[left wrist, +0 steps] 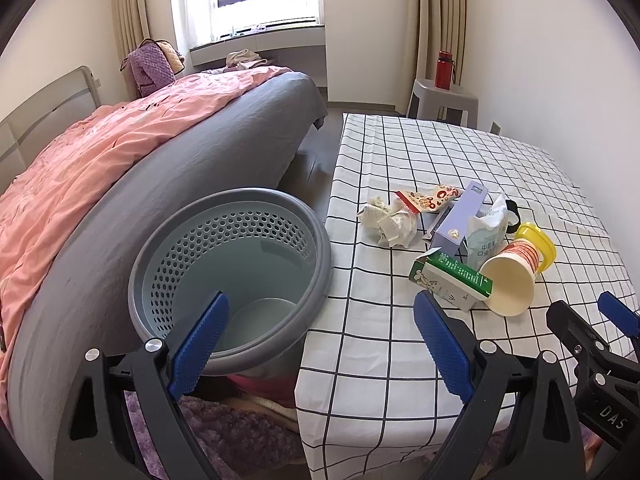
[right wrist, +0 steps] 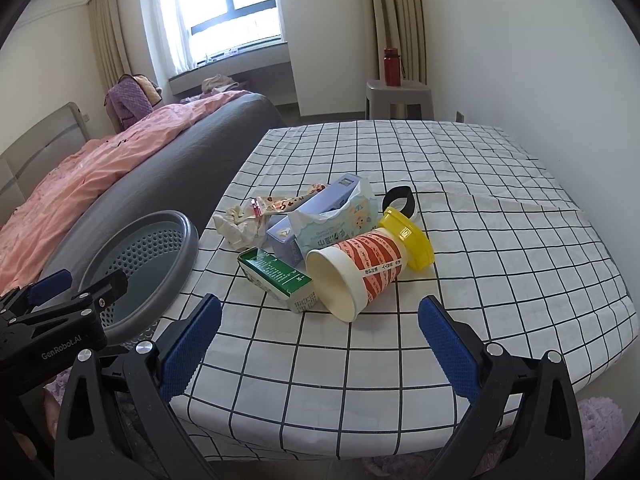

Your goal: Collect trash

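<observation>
A pile of trash lies on the checked tablecloth (right wrist: 480, 208): a tipped paper cup (right wrist: 356, 272) (left wrist: 510, 280), a green carton (right wrist: 276, 280) (left wrist: 452, 276), a yellow lid (right wrist: 408, 242), a tissue pack (right wrist: 340, 220), a purple box (right wrist: 316, 204), a snack wrapper (right wrist: 280, 202) and crumpled paper (right wrist: 236, 220) (left wrist: 390, 220). A grey perforated bin (left wrist: 236, 264) (right wrist: 152, 256) stands left of the table. My left gripper (left wrist: 320, 344) is open and empty over the bin's near rim. My right gripper (right wrist: 320, 344) is open and empty just in front of the cup.
A bed with a pink duvet (left wrist: 100, 152) and grey sheet presses against the bin on the left. A grey stool (left wrist: 444, 100) with a red bottle (left wrist: 443, 70) stands by the far wall. A black ring (right wrist: 398, 198) lies behind the yellow lid.
</observation>
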A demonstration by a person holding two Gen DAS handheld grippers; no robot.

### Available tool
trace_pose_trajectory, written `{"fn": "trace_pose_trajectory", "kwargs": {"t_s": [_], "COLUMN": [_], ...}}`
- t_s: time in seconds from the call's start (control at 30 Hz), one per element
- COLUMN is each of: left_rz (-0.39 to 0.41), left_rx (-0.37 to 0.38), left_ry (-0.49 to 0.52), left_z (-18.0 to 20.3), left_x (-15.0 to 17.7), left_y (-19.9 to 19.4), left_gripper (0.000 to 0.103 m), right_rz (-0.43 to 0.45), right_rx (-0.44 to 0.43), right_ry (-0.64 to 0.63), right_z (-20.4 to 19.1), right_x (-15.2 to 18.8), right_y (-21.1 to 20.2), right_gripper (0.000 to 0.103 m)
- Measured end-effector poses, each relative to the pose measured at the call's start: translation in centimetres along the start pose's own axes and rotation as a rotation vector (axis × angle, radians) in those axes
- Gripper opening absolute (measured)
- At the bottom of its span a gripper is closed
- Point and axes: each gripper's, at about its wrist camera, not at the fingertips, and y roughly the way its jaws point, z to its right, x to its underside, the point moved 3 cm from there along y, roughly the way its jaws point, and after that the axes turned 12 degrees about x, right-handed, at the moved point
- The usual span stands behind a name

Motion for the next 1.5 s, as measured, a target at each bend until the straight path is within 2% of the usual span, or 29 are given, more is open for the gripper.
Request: {"fn": "trace_pose_trajectory", "kwargs": {"t_s": [1.5], "left_rz": [0.002], "left_rx": [0.001], "left_ry": [0.001], "left_z": [0.01], "left_x": [0.17], "left_y": [-0.04], "left_gripper": [0.089], "right_rz": [0.006], "right_rx": [-0.007], "right_ry": [0.006], "right_z": [-0.10], "right_x": [0.32], "right_y": [-0.30], "right_gripper": [0.097]}}
